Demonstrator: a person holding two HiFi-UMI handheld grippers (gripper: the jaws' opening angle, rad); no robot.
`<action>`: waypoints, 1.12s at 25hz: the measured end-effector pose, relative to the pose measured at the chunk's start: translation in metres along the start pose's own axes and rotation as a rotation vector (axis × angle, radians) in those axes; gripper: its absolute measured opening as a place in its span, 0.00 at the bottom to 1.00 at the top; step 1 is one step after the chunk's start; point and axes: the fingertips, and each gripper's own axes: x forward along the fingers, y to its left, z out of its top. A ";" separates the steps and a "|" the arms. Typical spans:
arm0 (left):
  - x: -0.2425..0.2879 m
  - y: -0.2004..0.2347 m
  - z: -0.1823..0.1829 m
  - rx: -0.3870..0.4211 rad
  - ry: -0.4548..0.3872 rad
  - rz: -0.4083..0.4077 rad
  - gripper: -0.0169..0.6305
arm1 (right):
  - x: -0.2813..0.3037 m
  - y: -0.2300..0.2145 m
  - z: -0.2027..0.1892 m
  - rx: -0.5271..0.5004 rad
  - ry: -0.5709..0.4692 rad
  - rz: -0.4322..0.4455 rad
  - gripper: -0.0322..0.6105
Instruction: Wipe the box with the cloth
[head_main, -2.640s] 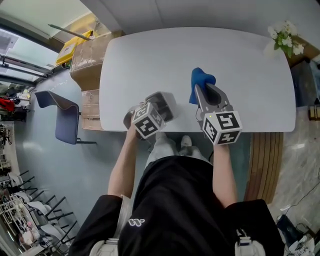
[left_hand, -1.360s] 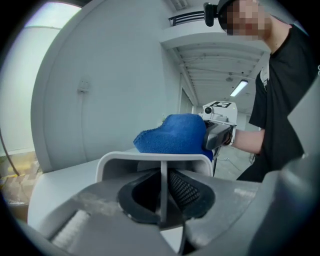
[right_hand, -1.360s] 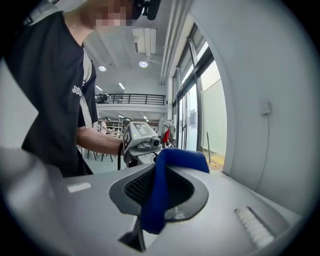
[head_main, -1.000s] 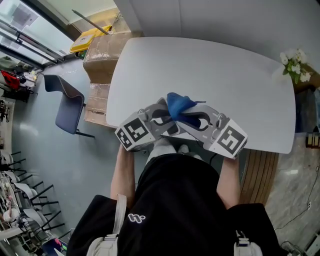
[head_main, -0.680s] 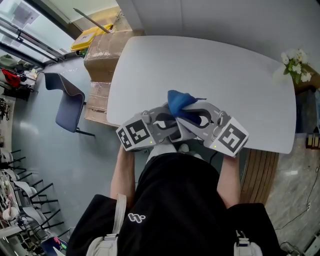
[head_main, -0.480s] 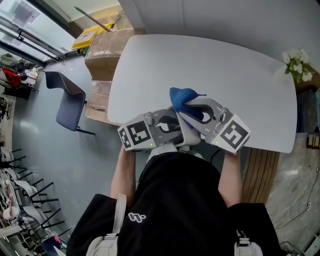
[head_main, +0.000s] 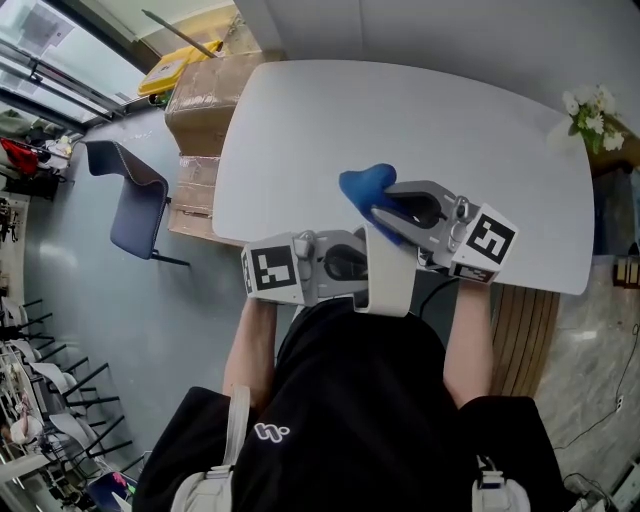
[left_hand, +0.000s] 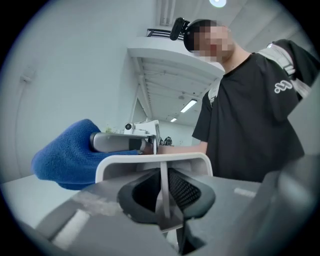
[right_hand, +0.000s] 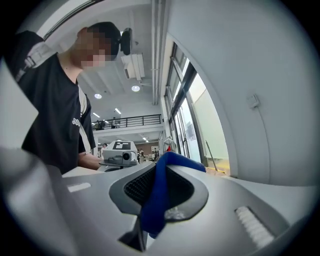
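Note:
In the head view my left gripper (head_main: 366, 266) points right over the table's near edge, shut on a thin white box (head_main: 386, 272). In the left gripper view the box's pale rim (left_hand: 150, 161) stands edge-on between the jaws of that gripper (left_hand: 163, 210). My right gripper (head_main: 382, 208) points left above the box and is shut on a blue cloth (head_main: 362, 185). The cloth (left_hand: 64, 156) bunches just beyond the box's rim; whether they touch I cannot tell. In the right gripper view the cloth (right_hand: 161, 186) hangs pinched between the jaws of the right gripper (right_hand: 149, 220).
The white table (head_main: 400, 110) spreads ahead of both grippers. Cardboard boxes (head_main: 198, 100) stand on the floor at its left end, beside a blue chair (head_main: 135, 205). White flowers (head_main: 590, 108) sit at the table's far right corner.
My left gripper has swung to point right and carried the box to the right and up. The right gripper has shifted right with the cloth, which has left the box's face.

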 end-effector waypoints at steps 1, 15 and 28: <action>-0.001 -0.002 0.004 -0.007 -0.021 -0.006 0.11 | -0.002 -0.003 0.000 0.008 -0.009 -0.010 0.14; -0.041 -0.001 0.064 -0.033 -0.386 -0.004 0.10 | -0.012 -0.010 -0.028 0.114 -0.051 -0.051 0.13; -0.081 0.036 0.080 -0.034 -0.519 0.173 0.10 | -0.003 0.027 -0.032 0.122 -0.068 0.072 0.14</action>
